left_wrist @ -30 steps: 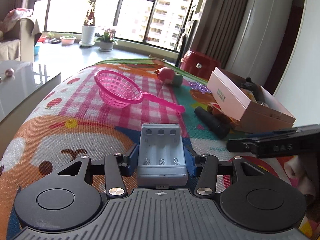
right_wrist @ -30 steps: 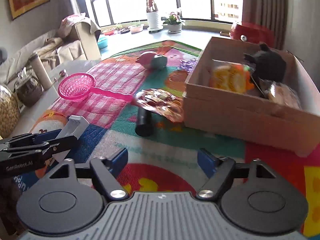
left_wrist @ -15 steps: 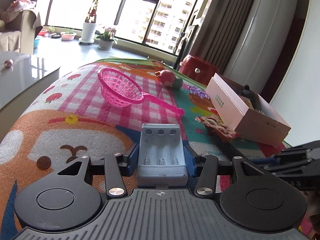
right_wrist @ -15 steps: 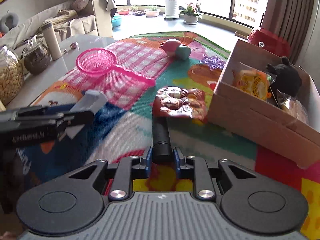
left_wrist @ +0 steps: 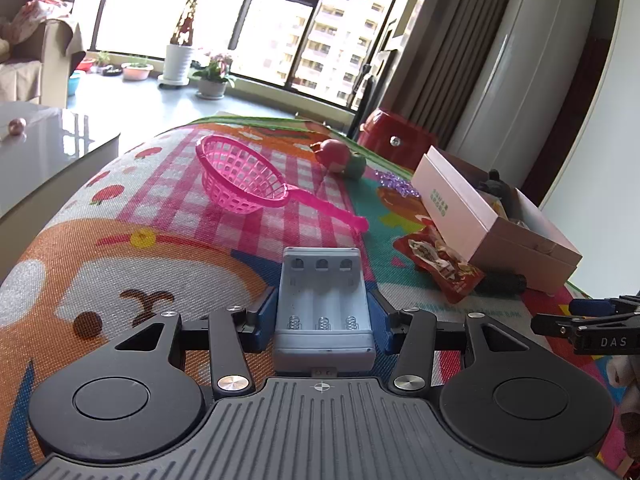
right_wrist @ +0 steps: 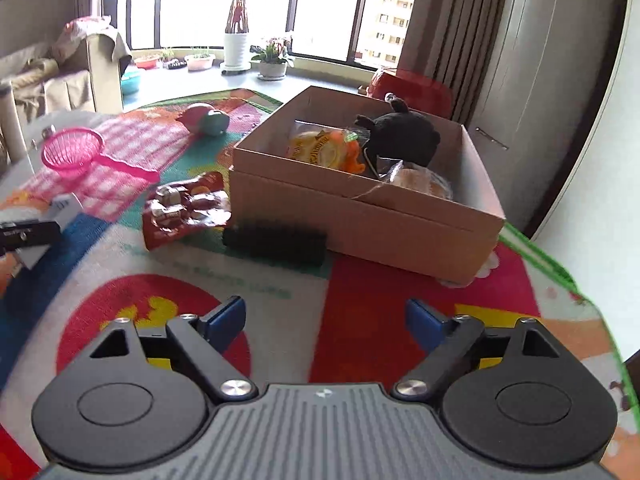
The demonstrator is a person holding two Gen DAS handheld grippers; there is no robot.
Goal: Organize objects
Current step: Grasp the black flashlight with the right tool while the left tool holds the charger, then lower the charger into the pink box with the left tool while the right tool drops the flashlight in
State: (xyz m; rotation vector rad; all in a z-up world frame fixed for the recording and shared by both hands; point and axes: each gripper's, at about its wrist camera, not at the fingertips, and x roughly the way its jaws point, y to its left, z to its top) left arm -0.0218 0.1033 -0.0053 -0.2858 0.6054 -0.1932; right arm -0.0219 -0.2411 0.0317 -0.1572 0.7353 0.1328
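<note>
We take the cardboard box (right_wrist: 360,216) as the landmark for all positions.

**Left gripper.** Our left gripper (left_wrist: 324,312) is clamped on the grey battery holder (left_wrist: 324,312). The blue pads press its two long sides, with the spring end toward the camera and the three open slots facing up. We judge this side grip suits carrying: the flat walls give the pads parallel surfaces. The holder is held above the play mat (left_wrist: 120,264), well to the left of the box.

**Right gripper.** Our right gripper (right_wrist: 325,322) stands wide apart and holds nothing. It hovers over the mat on the near side of the box.

**Task items.**
- The black cylinder (right_wrist: 276,242) lies on its side, just beside the near wall of the box, apparently touching it.
- The red snack packet (right_wrist: 182,210) lies at the near left corner of the box.
- The pink strainer (right_wrist: 74,152) and the pink and green toy (right_wrist: 206,120) lie farther left of the box.
- Inside the box sit a black plush toy (right_wrist: 400,136) and an orange snack bag (right_wrist: 324,150).

**Change from the earlier frames.** Half a second ago the right gripper was closed on the black cylinder, near the packet. The cylinder now rests against the box and the gripper has released it and backed away. The left gripper's hold is unchanged.
</note>
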